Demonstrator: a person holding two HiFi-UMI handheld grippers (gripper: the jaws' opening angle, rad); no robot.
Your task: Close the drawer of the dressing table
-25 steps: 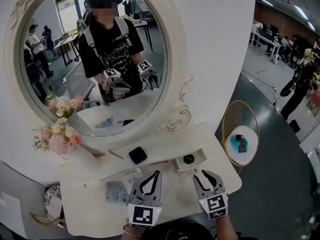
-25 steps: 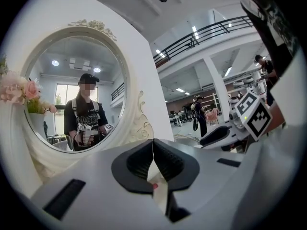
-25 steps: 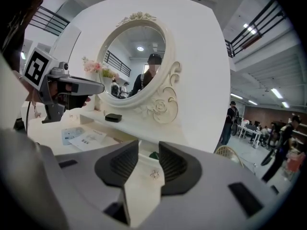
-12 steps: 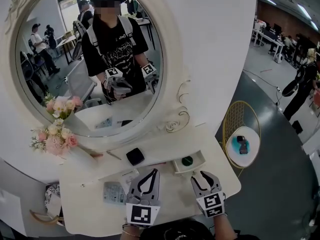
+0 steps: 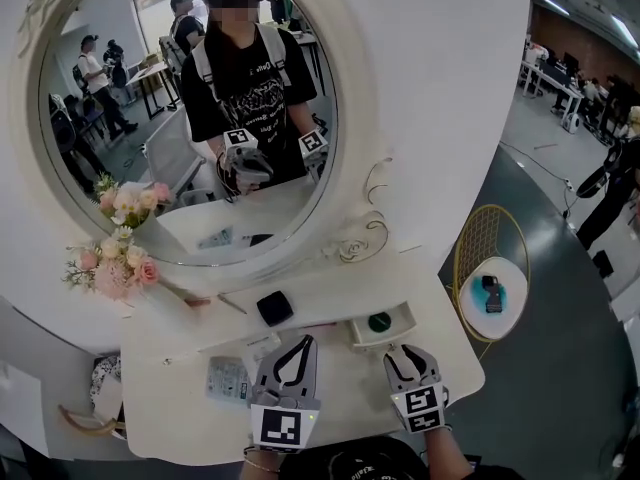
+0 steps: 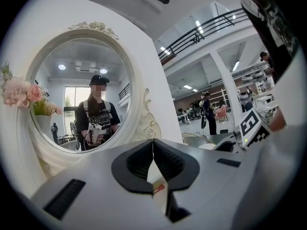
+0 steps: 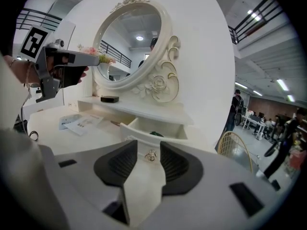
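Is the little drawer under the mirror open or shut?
Open. The drawer sticks out from under the shelf, and a dark thing shows inside it.

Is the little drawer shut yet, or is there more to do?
Not shut yet. Done: nothing so far; the drawer stands pulled out, a green thing showing inside. In hand: the right gripper faces the drawer's knob, its jaws apart, just opened wider, holding nothing. The left gripper waits shut above the table. Left: push the drawer all the way in.
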